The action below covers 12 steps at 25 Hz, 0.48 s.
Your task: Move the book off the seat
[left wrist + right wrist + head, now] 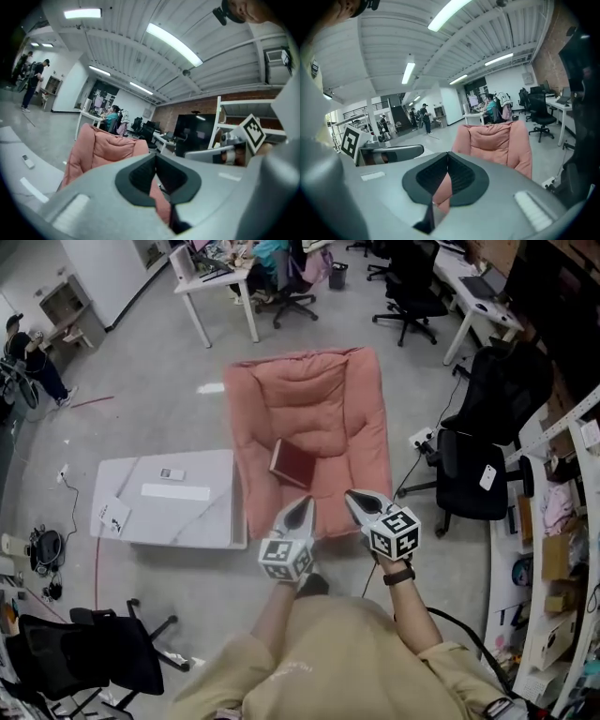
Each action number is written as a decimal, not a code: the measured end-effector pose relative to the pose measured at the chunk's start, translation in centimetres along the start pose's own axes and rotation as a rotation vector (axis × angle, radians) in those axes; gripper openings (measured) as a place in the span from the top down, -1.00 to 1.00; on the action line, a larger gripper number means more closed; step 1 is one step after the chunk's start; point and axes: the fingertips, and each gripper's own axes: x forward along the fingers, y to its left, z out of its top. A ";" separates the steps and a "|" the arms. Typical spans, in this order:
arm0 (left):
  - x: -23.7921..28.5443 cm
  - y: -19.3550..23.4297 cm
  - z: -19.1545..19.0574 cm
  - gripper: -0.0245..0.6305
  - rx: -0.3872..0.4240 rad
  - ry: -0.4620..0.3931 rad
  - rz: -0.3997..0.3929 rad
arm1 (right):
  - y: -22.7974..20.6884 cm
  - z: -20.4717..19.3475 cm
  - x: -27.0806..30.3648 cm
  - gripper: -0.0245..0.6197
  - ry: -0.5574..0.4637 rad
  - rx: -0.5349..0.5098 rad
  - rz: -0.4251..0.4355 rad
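While looking steeply down in the head view, found the dark red book (pixel 292 463) lying askew on the cushion of the pink seat (pixel 323 399), just beyond the left gripper (pixel 306 502) and right gripper (pixel 352 495). Caught only the seat's padded back in both gripper views, book out of sight. Read both pairs of jaws there as closed together, gripping nothing. Noted a white marbled surface (pixel 187 512) beside the seat on the grey floor (pixel 150 390), and a black office chair (pixel 478 465) at right.
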 end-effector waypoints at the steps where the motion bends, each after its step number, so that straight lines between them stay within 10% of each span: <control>1: 0.7 1.7 -0.2 0.92 -0.015 0.014 0.010 | -0.5 -0.4 1.7 0.90 0.033 0.008 0.012; 12: 4.1 13.3 -4.5 0.90 -0.178 0.135 0.133 | -4.0 -3.7 12.5 0.90 0.262 0.047 0.131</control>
